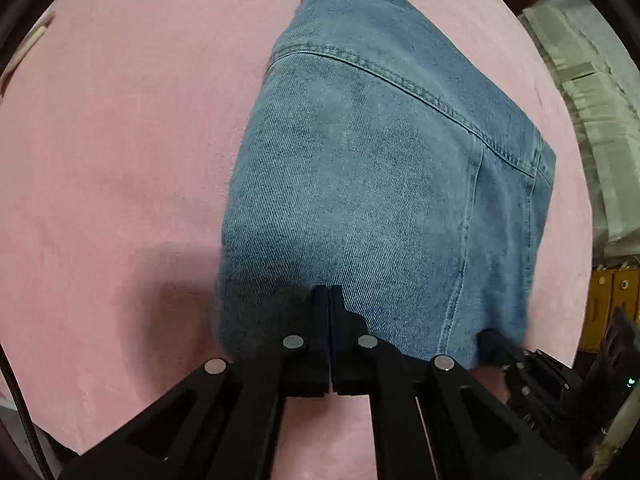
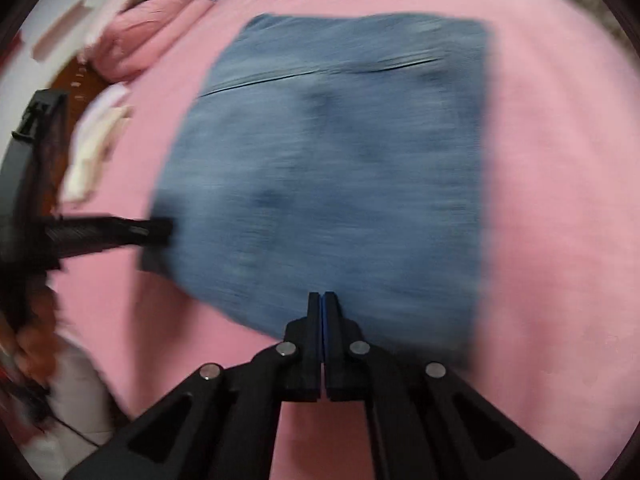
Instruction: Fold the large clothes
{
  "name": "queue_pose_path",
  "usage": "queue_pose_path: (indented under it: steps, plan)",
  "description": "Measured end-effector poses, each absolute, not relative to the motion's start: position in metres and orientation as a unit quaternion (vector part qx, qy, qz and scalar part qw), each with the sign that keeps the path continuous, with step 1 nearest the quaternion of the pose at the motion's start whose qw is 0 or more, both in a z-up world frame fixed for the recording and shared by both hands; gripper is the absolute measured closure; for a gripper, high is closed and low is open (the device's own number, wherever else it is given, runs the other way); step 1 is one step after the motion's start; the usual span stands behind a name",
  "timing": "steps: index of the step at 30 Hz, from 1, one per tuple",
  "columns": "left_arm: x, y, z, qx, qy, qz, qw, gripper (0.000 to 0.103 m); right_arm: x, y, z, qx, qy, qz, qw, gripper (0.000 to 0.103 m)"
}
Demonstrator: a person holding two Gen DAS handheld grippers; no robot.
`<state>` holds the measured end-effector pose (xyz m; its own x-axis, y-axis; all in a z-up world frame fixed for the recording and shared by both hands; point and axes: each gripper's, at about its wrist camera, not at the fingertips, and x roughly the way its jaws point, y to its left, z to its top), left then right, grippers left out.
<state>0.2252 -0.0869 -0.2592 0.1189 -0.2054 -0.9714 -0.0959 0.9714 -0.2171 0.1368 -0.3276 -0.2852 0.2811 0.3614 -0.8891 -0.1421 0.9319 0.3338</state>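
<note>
A big pink bed cover (image 1: 120,140) fills most of both views. It is smooth and soft looking. In the right wrist view, pink pillows (image 2: 156,36) sit at the upper left, by a brown wooden edge and some pale cloth.

The blue jeans (image 1: 380,184) lie folded on the pink cover. In the left wrist view they fill the middle and reach up to the top of the frame, with a stitched seam running across them from the upper middle to the right. In the right wrist view the jeans (image 2: 332,168) look like a wide blue block in the middle, and the picture is blurry.

The left gripper (image 1: 329,292) points down at the bed, low in the middle of its frame. Its two black fingers are pressed tight together, with nothing between them. The tips sit over the near edge of the jeans. In the right wrist view it pokes in from the left, with its tip at the left edge of the jeans.

The right gripper (image 2: 322,296) also points down, low in the middle. Its fingers are clenched too, with no cloth between them. Its tips are over the near edge of the jeans.

At the far right of the left wrist view there are yellow boxes (image 1: 612,304). I cannot tell what is in them.
</note>
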Motion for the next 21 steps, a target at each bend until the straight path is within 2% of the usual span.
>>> queue_pose_path:
  steps: [2, 8, 10, 13, 18, 21]
  plan:
    - [0.222, -0.098, -0.257, -0.063, 0.657, -0.043, 0.750, 0.102, 0.128, -0.350, -0.287, 0.108, 0.589, 0.151, 0.787, 0.103]
    - [0.212, -0.128, -0.229, 0.002, 0.647, -0.003, 0.763, 0.102, 0.111, -0.333, -0.259, -0.004, 0.569, 0.133, 0.811, 0.103]
    - [0.197, -0.131, -0.219, -0.008, 0.644, -0.032, 0.765, 0.102, 0.109, -0.329, -0.243, 0.057, 0.534, 0.183, 0.823, 0.103]
    - [0.193, -0.137, -0.230, -0.069, 0.661, -0.070, 0.744, 0.102, 0.123, -0.312, -0.254, 0.134, 0.531, 0.232, 0.804, 0.103]
    - [0.210, -0.149, -0.260, -0.066, 0.670, -0.057, 0.737, 0.102, 0.167, -0.296, -0.295, 0.233, 0.526, 0.247, 0.779, 0.103]
    - [0.213, -0.152, -0.252, -0.060, 0.654, -0.081, 0.750, 0.102, 0.202, -0.306, -0.297, 0.274, 0.503, 0.242, 0.783, 0.103]
